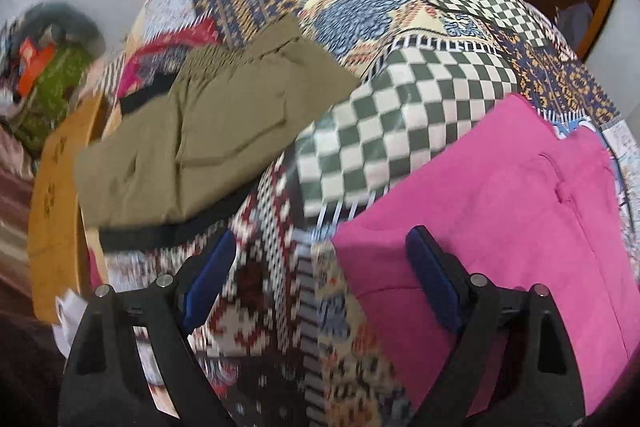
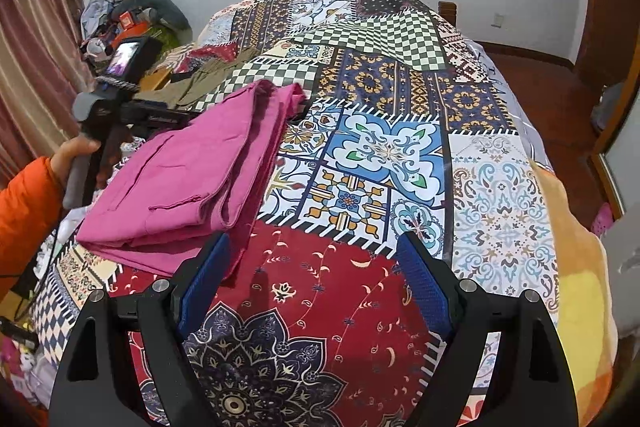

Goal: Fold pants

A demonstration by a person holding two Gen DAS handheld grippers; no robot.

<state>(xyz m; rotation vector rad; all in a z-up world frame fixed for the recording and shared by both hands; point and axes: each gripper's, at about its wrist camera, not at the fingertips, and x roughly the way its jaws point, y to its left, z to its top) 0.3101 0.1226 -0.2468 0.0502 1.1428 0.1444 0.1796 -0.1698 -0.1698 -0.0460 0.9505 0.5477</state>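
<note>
Left gripper [image 1: 320, 283] and right gripper [image 2: 316, 283] hang released beside folded pink pants [image 2: 192, 179] (olive pants [image 1: 208, 123] also folded, far left).

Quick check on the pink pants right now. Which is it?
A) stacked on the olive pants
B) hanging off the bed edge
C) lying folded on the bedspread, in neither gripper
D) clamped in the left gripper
C: the pink pants lie folded on the patterned bedspread, while the left gripper and right gripper both stand open and empty; the olive pants lie apart.
</note>
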